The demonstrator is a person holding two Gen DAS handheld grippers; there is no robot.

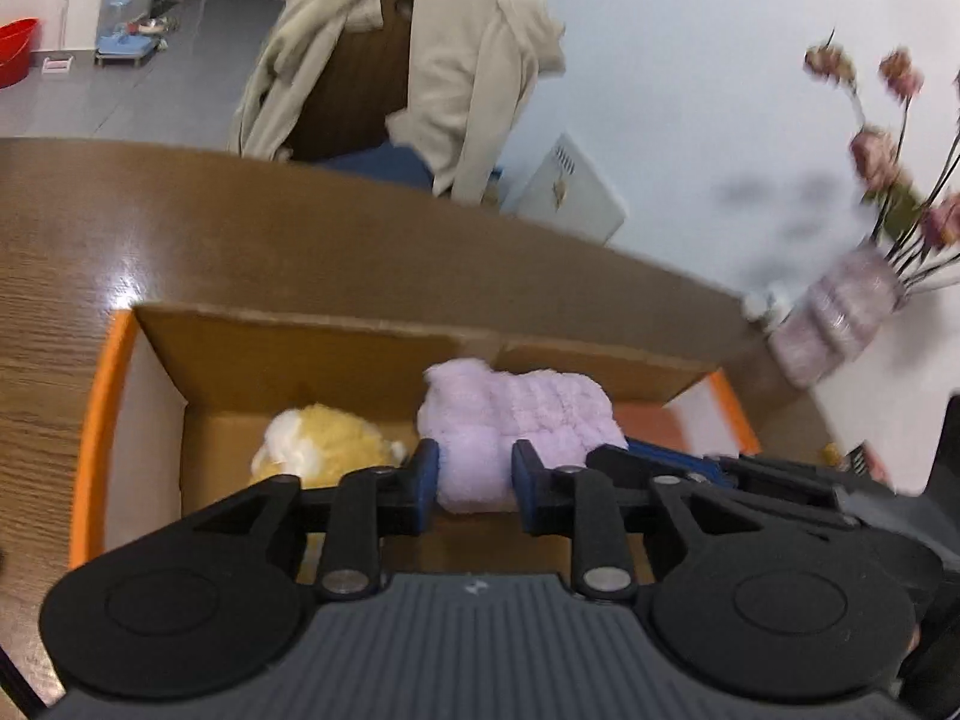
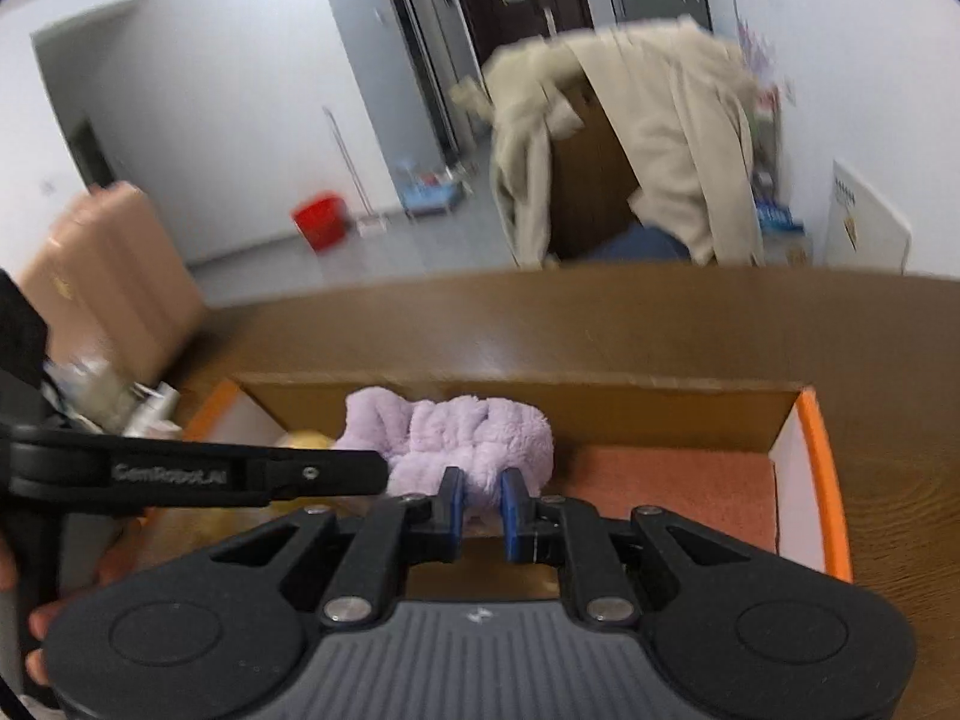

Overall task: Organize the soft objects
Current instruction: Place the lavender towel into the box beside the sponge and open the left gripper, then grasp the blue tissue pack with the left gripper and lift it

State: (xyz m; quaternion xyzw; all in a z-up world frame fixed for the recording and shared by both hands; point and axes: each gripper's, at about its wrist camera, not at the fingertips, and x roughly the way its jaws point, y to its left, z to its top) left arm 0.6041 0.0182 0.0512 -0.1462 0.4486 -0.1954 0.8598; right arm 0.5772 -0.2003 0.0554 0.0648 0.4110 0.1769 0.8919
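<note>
A fluffy lilac cloth [image 1: 510,414] hangs over an open cardboard box [image 1: 288,354] with orange flaps. My left gripper [image 1: 474,480] is shut on its near end. My right gripper [image 2: 480,504] is shut on the same lilac cloth [image 2: 456,432] from the other side; its arm shows in the left wrist view [image 1: 690,462]. A yellow and white plush toy [image 1: 324,438] lies on the box floor at the left. A pink cloth [image 2: 666,480] lies in the box at the right.
The box stands on a brown wooden table [image 1: 240,240]. A vase of dried flowers [image 1: 840,312] stands at the table's right end. A chair with a beige coat [image 1: 420,60] is behind the table. A pink suitcase [image 2: 114,276] stands at the left.
</note>
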